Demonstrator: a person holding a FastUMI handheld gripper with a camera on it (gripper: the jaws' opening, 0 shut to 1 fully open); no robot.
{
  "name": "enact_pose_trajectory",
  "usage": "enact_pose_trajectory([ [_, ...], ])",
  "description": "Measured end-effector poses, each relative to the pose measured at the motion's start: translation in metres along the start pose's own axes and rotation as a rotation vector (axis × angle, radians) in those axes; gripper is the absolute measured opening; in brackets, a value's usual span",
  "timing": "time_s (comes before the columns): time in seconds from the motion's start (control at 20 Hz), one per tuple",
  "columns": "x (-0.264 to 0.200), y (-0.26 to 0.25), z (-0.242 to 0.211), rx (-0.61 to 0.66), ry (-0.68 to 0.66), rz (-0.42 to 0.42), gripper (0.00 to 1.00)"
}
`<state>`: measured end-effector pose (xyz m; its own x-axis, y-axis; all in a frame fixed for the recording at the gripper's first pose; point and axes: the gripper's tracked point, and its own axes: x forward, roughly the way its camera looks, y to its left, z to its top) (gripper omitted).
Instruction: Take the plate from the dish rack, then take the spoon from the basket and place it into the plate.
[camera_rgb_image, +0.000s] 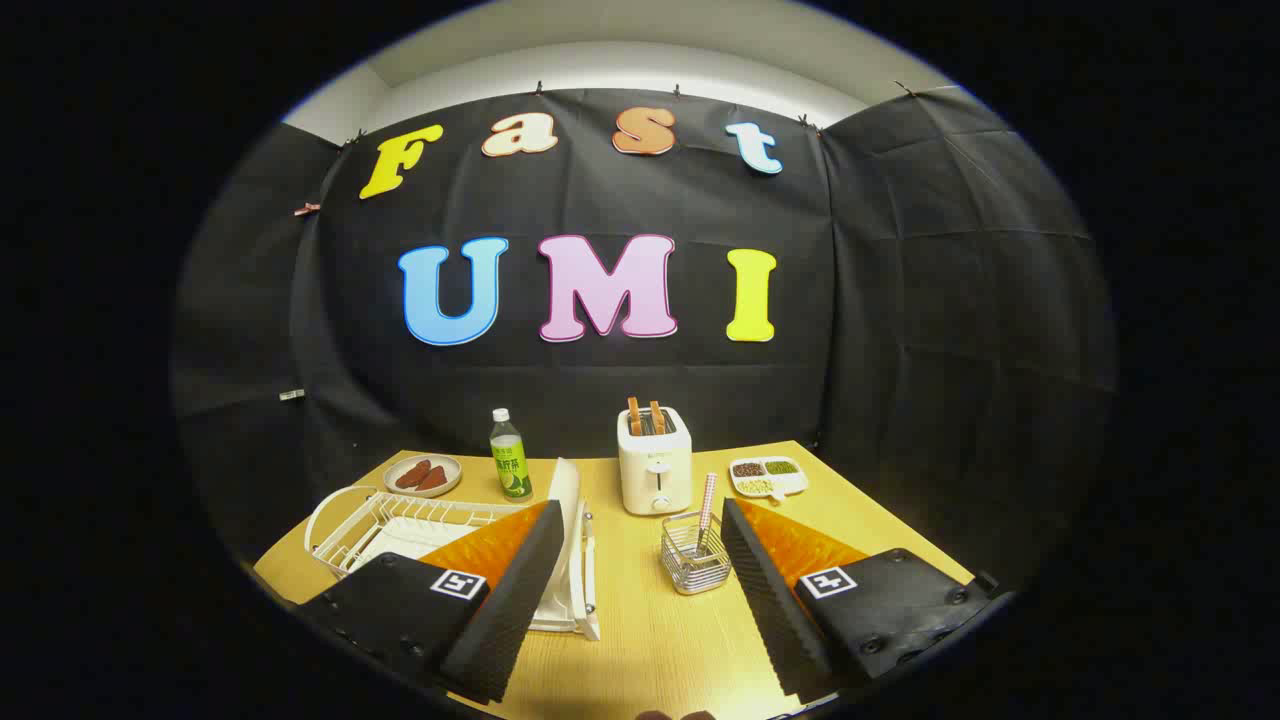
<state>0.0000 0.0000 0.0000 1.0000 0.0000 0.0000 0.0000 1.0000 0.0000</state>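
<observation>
Gripper (635, 580) fingers spread, empty; plate (566, 490) on edge in rack (400, 525) — spoon (707, 505) upright in basket (693, 565), handle up.

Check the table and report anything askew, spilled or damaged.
Nothing stands out. The white plate stands on edge in the white wire dish rack, the pink-handled spoon leans in the metal wire basket, and the green-labelled bottle and white toaster are upright. The open gripper holds nothing.
</observation>
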Motion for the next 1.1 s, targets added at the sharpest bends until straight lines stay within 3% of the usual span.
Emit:
enact_pose_trajectory([
  [0.9, 0.013, 0.031, 0.007, -0.032, 0.006, 0.087, 0.98],
  [1.1, 0.027, 0.046, 0.009, -0.015, 0.054, 0.146, 0.98],
])
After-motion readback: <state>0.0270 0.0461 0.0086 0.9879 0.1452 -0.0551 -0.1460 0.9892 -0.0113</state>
